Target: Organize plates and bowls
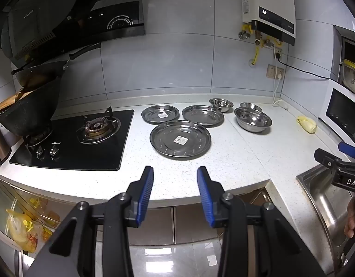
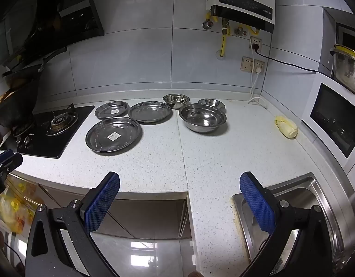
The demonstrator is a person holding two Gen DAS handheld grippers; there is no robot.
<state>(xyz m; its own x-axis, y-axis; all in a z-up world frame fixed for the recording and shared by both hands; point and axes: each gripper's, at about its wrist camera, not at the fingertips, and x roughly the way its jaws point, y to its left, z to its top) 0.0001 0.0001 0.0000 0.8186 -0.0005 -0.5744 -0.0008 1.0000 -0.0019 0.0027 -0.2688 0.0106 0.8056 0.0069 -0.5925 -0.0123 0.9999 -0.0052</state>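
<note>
Far left of the left gripper [image 1: 175, 173], a dark pot [image 1: 29, 113] sits on the near-hidden rear burner of the black gas hob [image 1: 71, 147]; the wok [image 1: 38, 73] behind it is cut off by the dark range hood [image 1: 62, 18] and is hard to make out. Ahead of this gripper's blue pads, which stand apart with nothing between them, lies the large steel plate [image 1: 180, 140] bearing a label. Just beyond it, two more plates sit side by side, the labelled plate [image 1: 160, 114] on the left and the plain plate [image 1: 203, 115] on the right, its near edge apparently tucked behind the large plate's rim. Further right is the big bowl [image 1: 253, 120], with a small bowl [image 1: 221, 104] behind and left of it, and another small bowl [image 1: 250, 106] half hidden behind its rim. The right gripper [image 2: 179, 182] is spread wide and empty above the speckled counter [image 2: 212, 157] edge, well short of the dishes. Right of it are a pale yellow object [image 2: 286, 127], unclear in kind, the white oven [image 2: 334, 124], and the steel sink [image 2: 316, 198], partly blocked by its right finger.
</note>
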